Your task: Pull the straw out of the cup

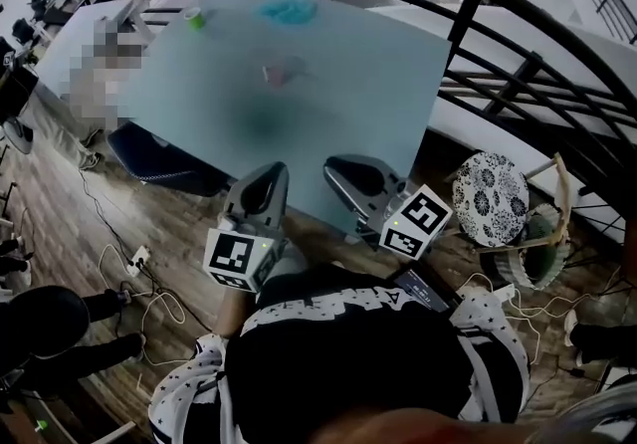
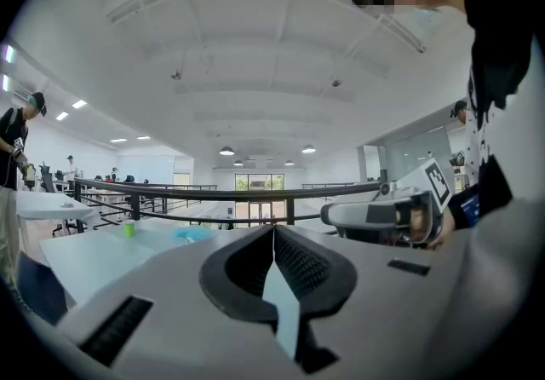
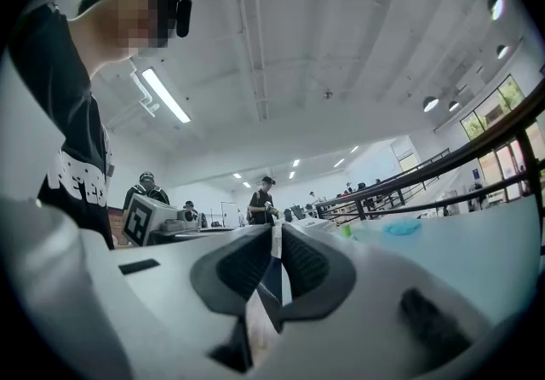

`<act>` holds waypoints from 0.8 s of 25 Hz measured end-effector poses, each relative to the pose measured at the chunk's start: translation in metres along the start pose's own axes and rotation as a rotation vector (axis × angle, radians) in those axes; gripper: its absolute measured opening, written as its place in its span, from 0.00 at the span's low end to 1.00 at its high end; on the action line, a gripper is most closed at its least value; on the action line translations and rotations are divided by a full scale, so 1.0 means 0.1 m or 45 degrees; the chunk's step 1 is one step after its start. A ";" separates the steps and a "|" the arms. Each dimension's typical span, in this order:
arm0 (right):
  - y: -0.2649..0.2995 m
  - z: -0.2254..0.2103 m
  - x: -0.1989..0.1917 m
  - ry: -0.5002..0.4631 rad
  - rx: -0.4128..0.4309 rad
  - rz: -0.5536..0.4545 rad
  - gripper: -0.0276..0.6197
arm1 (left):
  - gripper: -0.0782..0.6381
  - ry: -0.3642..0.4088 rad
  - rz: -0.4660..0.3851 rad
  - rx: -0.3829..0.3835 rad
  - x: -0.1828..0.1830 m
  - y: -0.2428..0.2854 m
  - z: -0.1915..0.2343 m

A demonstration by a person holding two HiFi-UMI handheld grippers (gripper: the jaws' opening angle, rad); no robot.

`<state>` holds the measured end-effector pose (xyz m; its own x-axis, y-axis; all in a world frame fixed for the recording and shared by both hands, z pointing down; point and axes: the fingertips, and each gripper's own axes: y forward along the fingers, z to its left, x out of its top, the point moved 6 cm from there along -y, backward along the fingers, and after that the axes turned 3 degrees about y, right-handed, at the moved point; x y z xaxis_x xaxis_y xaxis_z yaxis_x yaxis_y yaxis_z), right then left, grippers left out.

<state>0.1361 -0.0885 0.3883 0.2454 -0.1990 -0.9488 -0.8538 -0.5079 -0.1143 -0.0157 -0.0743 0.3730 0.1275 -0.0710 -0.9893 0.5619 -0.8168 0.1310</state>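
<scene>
The left gripper (image 2: 274, 232) has its jaws pressed together with nothing between them, and the right gripper (image 3: 277, 238) is likewise closed, its ribbed pads all but meeting and holding nothing. In the head view both are held close in front of the person's dark, white-patterned top, side by side and a little apart, their marker cubes nearest the body and their tips pointing toward the near edge of the table (image 1: 358, 94). Below them is the wooden floor (image 1: 169, 223), with white cables lying across it on the left. Just right of the right gripper stands a round stool (image 1: 491, 198) with a flowered seat. The pale blue-grey table stretches away from the grippers, neither of which touches it. Near its middle, well apart from both grippers, sits a small pinkish cup (image 1: 279, 72), too blurred to show whether a straw stands in it. Farther back, toward the far edge, are a small green cup (image 1: 194, 19) on the left and a flat blue thing (image 1: 284, 9) to its right. A dark metal railing (image 1: 468, 9) curves round the table's far and right sides.
</scene>
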 end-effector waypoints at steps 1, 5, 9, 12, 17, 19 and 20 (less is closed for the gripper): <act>0.03 0.00 -0.01 0.000 -0.009 -0.001 0.09 | 0.13 -0.001 0.007 -0.001 -0.03 -0.01 0.04; 0.16 0.00 -0.03 0.002 -0.033 0.011 0.09 | 0.13 -0.030 0.041 -0.008 -0.14 -0.02 0.21; 0.28 -0.05 -0.04 0.007 -0.055 0.017 0.09 | 0.13 -0.023 0.004 -0.026 -0.08 0.06 0.35; 0.38 -0.08 -0.05 -0.002 -0.066 0.030 0.09 | 0.13 -0.019 -0.006 -0.037 -0.05 0.11 0.46; 0.62 -0.07 -0.11 -0.111 -0.093 0.142 0.09 | 0.13 -0.041 0.011 -0.066 -0.10 0.13 0.66; 0.69 -0.08 -0.11 -0.116 -0.121 0.140 0.09 | 0.13 -0.050 0.006 -0.073 -0.09 0.13 0.73; 0.72 -0.10 -0.10 -0.114 -0.145 0.134 0.09 | 0.13 -0.053 0.002 -0.077 -0.08 0.14 0.78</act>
<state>0.0768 -0.1313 0.3926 0.1113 -0.1834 -0.9767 -0.8137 -0.5811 0.0165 -0.0724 -0.1295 0.3779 0.0953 -0.0969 -0.9907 0.6104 -0.7805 0.1351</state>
